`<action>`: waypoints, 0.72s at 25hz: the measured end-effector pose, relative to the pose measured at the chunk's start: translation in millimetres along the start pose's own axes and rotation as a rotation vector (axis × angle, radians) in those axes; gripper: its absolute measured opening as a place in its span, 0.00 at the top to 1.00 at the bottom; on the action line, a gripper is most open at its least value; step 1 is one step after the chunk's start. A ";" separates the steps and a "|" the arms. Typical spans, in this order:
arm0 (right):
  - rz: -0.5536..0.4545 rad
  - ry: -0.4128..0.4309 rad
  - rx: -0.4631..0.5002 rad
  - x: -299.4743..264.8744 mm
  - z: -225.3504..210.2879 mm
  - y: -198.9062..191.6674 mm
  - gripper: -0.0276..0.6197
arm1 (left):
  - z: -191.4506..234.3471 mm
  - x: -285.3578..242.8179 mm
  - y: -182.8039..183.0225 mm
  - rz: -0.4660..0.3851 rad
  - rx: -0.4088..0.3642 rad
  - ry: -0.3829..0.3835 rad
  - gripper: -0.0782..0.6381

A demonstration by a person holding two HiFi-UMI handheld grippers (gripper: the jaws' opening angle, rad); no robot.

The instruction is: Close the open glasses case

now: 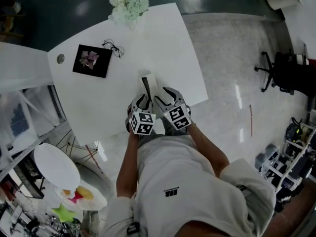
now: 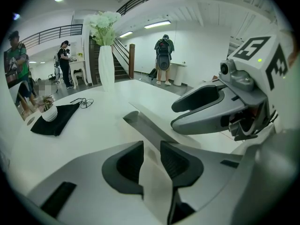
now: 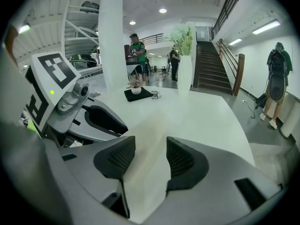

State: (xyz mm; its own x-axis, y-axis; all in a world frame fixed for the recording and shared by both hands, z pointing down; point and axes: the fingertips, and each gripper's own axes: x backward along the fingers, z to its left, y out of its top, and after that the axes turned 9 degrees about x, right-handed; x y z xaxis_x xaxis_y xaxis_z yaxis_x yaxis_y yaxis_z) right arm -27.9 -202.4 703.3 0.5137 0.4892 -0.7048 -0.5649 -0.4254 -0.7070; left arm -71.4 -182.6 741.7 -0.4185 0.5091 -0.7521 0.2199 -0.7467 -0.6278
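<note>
Open glasses case (image 1: 146, 84) sits at near edge of table (image 1: 163, 38); L gripper (image 2: 152, 161) pinches its thin flap, prob to fold it shut, while R gripper (image 3: 146, 158), jaws wider, clamps the body steady

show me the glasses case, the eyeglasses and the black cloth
glasses case (image 1: 147, 85): head view, on its dark open inside
eyeglasses (image 1: 114, 47): head view, middle of the frame
black cloth (image 1: 101, 69): head view, bare lower right part
</note>
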 end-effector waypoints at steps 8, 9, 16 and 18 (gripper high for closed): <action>-0.010 0.015 0.011 -7.1 7.0 -1.3 0.63 | 8.6 3.5 -6.5 0.006 -0.004 0.034 0.72; -0.018 0.020 0.017 -9.6 8.5 -3.2 0.63 | 9.5 3.8 -7.4 0.007 -0.003 0.038 0.72; -0.027 0.026 0.035 -15.5 13.9 -3.3 0.63 | 15.7 3.0 -15.4 0.027 -0.004 0.061 0.72; -0.022 0.028 0.036 -16.6 15.2 -2.4 0.63 | 17.9 2.3 -17.5 0.034 -0.003 0.067 0.73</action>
State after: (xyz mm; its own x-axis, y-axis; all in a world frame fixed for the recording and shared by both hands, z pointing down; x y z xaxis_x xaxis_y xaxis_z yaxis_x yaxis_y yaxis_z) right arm -44.9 -197.9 717.6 0.5438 0.4768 -0.6906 -0.5755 -0.3870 -0.7204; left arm -92.0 -176.0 754.5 -0.3509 0.5111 -0.7847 0.2361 -0.7626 -0.6023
